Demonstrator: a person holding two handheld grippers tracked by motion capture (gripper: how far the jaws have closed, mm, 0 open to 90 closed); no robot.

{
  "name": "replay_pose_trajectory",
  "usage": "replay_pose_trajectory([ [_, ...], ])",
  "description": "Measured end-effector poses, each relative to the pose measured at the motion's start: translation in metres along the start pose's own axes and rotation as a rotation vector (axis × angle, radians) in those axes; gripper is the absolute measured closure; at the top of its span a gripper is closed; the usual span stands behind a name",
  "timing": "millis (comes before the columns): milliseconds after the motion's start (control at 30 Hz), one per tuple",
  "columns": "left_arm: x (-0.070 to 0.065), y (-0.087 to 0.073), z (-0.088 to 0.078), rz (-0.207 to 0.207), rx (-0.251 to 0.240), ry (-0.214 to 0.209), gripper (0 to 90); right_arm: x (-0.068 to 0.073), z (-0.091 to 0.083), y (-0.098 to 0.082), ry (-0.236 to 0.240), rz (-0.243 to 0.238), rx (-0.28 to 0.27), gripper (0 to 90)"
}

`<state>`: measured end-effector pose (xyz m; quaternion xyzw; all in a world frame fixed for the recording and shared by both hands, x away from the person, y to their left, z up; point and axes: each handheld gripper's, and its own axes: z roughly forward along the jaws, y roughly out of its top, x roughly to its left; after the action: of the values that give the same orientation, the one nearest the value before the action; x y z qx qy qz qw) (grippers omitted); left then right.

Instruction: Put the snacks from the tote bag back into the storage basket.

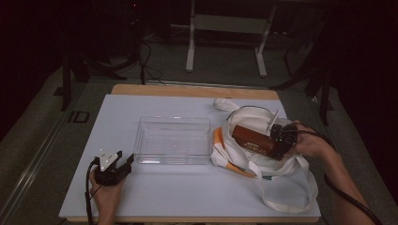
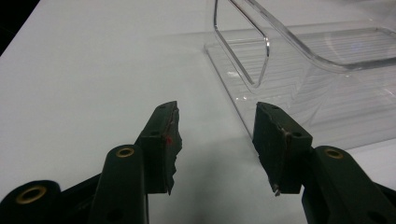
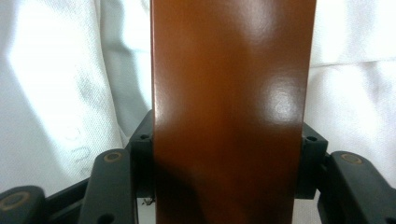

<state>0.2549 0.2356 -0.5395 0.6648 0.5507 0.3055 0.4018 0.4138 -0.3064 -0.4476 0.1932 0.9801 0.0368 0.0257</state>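
One white table [image 1: 187, 192] stands in dim room

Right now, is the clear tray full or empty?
Empty: the clear tray shows bare ribbed bottom through its walls, seen from above and beside the open left gripper.

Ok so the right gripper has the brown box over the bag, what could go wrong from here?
The brown box looks glossy and is clamped at one end by the right gripper, so it might slip or swing. The white tote bag lies loose, with straps that could snag. The clear tray is unheld, with the left gripper open beside it, so a bump may shift it.
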Motion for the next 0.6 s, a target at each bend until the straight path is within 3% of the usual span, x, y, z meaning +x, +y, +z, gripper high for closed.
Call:
replay_pose_trajectory([
  [600,0.0,0.0,0.0,-0.003,-0.002,0.0,51.3,0.003,-0.016,-0.001,-0.009,-0.008,-0.073,42.8],
])
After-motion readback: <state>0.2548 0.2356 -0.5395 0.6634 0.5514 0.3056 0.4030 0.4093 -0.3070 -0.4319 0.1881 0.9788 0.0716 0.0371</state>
